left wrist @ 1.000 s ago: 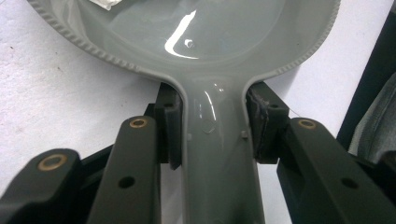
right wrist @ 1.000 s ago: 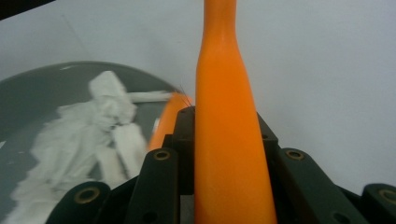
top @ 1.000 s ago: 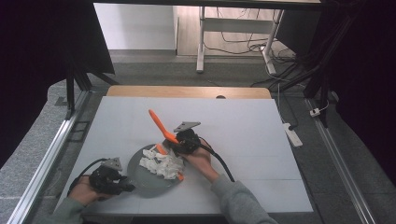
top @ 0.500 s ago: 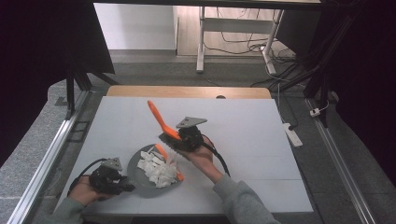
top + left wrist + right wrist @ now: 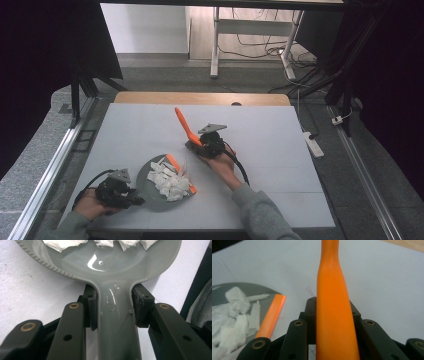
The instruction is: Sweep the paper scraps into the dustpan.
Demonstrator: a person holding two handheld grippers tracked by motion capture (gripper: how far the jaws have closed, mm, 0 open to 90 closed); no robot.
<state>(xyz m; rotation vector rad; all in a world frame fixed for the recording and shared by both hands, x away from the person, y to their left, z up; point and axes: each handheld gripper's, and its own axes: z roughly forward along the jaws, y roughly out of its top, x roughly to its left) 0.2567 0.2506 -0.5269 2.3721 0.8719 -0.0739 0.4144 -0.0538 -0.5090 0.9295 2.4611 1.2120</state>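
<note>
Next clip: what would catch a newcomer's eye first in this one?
Likely the bright orange tool, sticking up at a slant from the right gripper near the middle of the white table. Next, the grey dish at front left, heaped with crumpled white scraps and a flat orange strip across its rim, its handle clamped by the left gripper.

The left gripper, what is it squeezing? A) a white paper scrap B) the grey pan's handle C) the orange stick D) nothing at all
B: in the left gripper view the left gripper has its jaws pressed on both sides of the grey pan's handle, with the white scraps lying up in the pan.
</note>
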